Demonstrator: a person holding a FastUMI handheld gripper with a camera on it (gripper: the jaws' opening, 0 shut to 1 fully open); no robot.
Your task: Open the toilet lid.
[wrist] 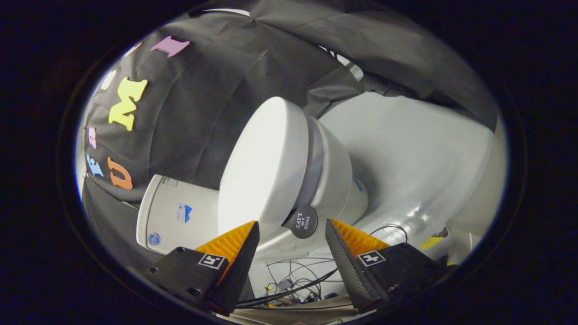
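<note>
White porcelain is what I have ahead of my tongs (292, 225): the toilet (325, 180) appears rolled over in my tilted view, so I take it as my landmark. Its toilet lid (266, 167) is down, lying flat against the seat (316, 158) and bowl, a smooth white oval facing my camera. The near edge of the lid sits just beyond my fingertips, a little toward the left one.

My tongs stand wide apart, with nothing between the fingers (235, 246) and neither of them touching the toilet. A small dark round tab (301, 221) with pale lettering sticks out from the front edge of the lid, and it sits in the gap between my fingers, just ahead of them and nearer the right one. I see no contact with it.

Behind the lid, the white tank (176, 216) carries a few small stickers, and black cloth (212, 90) hangs behind the tank as the booth wall. On the far side of the bowl from the tank a pale glossy floor (420, 158) spreads out. Below the front of the toilet, between and under my fingers, a tangle of thin dark cables (293, 284) lies on the floor.
</note>
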